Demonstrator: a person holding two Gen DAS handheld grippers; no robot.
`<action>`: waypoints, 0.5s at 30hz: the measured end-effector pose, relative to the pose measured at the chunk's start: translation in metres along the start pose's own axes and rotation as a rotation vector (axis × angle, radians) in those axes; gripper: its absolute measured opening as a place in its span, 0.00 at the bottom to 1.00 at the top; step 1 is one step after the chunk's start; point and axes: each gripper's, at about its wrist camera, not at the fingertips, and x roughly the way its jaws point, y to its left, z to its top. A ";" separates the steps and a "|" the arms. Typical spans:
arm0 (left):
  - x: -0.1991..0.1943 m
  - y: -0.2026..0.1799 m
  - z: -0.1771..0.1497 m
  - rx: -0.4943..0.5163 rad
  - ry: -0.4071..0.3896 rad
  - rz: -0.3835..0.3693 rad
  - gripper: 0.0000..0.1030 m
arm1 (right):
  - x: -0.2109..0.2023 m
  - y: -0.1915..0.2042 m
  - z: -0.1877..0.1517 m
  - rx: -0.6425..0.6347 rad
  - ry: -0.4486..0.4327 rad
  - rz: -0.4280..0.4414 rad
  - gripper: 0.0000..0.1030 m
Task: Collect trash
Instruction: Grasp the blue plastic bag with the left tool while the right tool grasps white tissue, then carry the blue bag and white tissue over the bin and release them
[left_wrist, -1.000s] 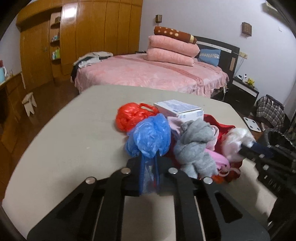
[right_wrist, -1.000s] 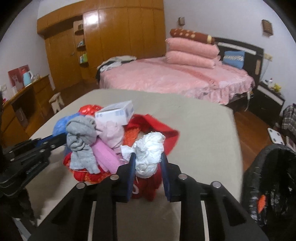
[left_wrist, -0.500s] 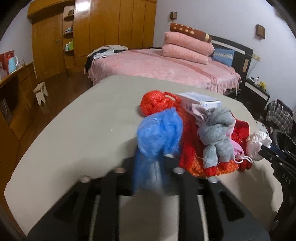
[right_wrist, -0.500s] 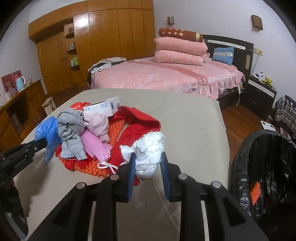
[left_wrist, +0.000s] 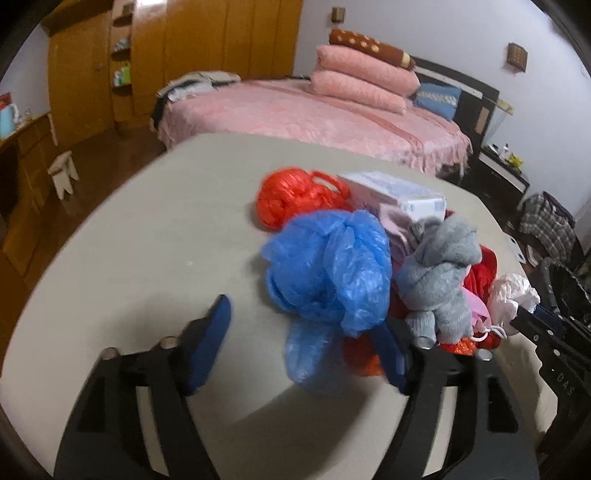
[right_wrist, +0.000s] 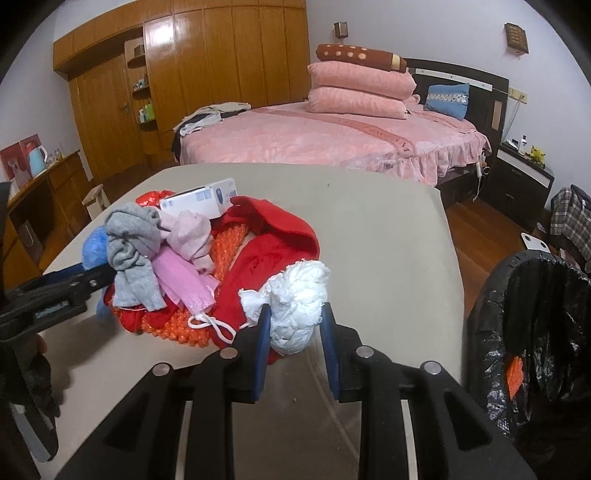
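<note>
The left gripper (left_wrist: 303, 343) is opening around the blue bag (left_wrist: 328, 273), letting go of what it pinched a second ago beside the pile (right_wrist: 207, 266), so only the right gripper (right_wrist: 293, 328), clamped on the white wad (right_wrist: 295, 302) near the bin (right_wrist: 532, 317), is carrying trash.

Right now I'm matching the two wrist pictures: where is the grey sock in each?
Left wrist: grey sock right of centre, beside the blue plastic bag.
Right wrist: grey sock left of centre, atop the pile.
Shared landmark: the white box just behind it.
</note>
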 end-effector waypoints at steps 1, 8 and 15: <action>0.005 -0.001 0.000 0.008 0.023 -0.022 0.27 | 0.001 0.001 0.000 -0.003 0.004 -0.001 0.25; -0.011 0.005 -0.004 -0.028 -0.051 -0.024 0.08 | 0.002 0.000 -0.001 0.003 0.011 -0.005 0.25; -0.058 -0.003 0.000 -0.014 -0.151 -0.025 0.06 | -0.028 -0.004 0.007 0.010 -0.054 0.034 0.25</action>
